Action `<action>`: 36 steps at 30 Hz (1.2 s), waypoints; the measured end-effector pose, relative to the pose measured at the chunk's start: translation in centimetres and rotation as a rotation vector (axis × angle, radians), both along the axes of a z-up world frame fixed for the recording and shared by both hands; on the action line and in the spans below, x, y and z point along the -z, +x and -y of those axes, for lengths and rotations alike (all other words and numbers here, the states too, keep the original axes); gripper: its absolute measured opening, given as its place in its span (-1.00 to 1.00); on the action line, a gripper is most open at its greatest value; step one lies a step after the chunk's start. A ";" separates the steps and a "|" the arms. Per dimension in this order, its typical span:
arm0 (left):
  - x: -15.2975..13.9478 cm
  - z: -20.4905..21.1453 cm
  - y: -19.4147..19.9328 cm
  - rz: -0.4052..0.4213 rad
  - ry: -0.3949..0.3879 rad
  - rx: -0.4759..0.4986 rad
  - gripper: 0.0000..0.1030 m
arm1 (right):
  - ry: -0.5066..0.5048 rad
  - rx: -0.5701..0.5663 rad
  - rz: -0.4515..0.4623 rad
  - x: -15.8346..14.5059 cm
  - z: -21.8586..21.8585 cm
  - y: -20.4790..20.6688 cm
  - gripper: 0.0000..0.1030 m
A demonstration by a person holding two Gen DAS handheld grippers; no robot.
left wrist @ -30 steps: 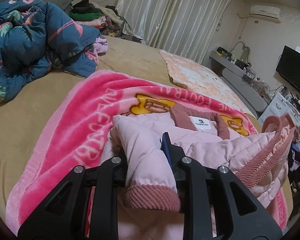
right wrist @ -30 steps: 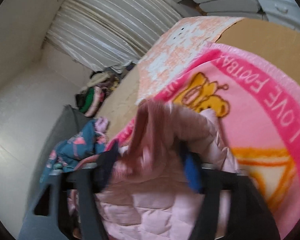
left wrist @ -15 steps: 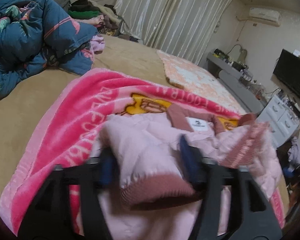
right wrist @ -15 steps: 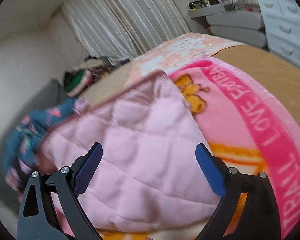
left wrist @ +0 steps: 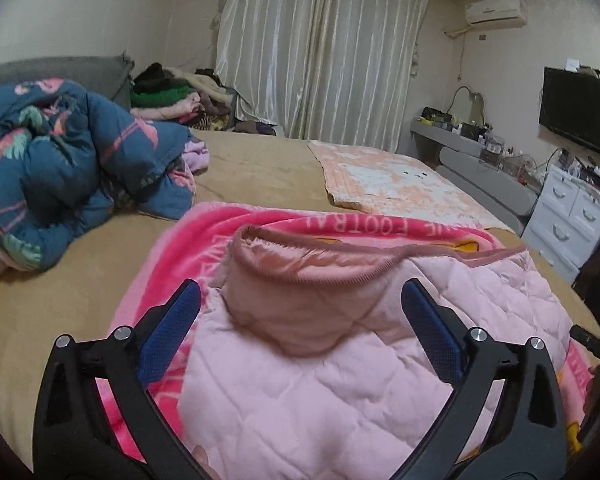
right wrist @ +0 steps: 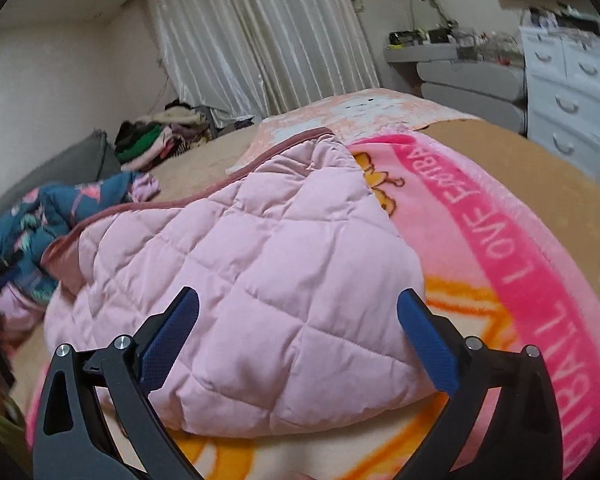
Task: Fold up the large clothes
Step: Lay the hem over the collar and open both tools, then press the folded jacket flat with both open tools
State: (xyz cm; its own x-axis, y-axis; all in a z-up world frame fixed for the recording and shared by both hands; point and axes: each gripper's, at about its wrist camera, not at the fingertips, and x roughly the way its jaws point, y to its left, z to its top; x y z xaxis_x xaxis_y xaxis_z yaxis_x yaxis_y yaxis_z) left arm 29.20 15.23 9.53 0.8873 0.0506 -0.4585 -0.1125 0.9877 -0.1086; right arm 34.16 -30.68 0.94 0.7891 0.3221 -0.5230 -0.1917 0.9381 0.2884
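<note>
A pale pink quilted jacket [left wrist: 340, 368] lies folded on a bright pink blanket [left wrist: 204, 248] on the bed. Its dusty-rose ribbed hem [left wrist: 312, 272] curls up at the far edge. My left gripper [left wrist: 300, 320] is open and empty, its blue pads either side of the jacket's near part. In the right wrist view the same jacket [right wrist: 260, 280] lies flat on the blanket [right wrist: 500, 264]. My right gripper [right wrist: 298, 320] is open and empty, just short of the jacket's near folded edge.
A blue flamingo-print duvet [left wrist: 60, 172] is heaped at the left. A peach mat [left wrist: 388, 180] lies further back on the tan sheet [left wrist: 260, 164]. A pile of clothes [left wrist: 172, 96] sits by the curtain. White drawers [left wrist: 572, 216] stand to the right of the bed.
Both grippers let go of the jacket and opened. The sleeve and hem they held now lie folded over the jacket's body, and both grippers have drawn back a little.
</note>
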 end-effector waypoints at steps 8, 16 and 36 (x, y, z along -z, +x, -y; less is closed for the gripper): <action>1.4 0.3 -2.0 -0.072 0.087 -0.036 0.82 | -0.134 -0.011 0.022 -0.4 -0.4 -0.2 0.92; 10.5 -3.1 -2.9 -0.226 0.041 -0.034 0.82 | -0.161 -0.030 -0.061 2.4 0.8 1.5 0.92; 12.1 -3.8 7.5 -0.267 -0.002 -0.127 -0.51 | -0.290 0.052 -0.082 4.2 -3.2 11.0 -0.47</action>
State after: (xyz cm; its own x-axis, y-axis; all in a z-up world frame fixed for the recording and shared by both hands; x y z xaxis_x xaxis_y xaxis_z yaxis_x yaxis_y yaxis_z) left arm 36.72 19.05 -2.56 0.7218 0.1519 -0.6752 -0.2598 0.9637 -0.0609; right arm 45.19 -27.45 -3.29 0.7521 0.1105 -0.6498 -0.1284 0.9915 0.0200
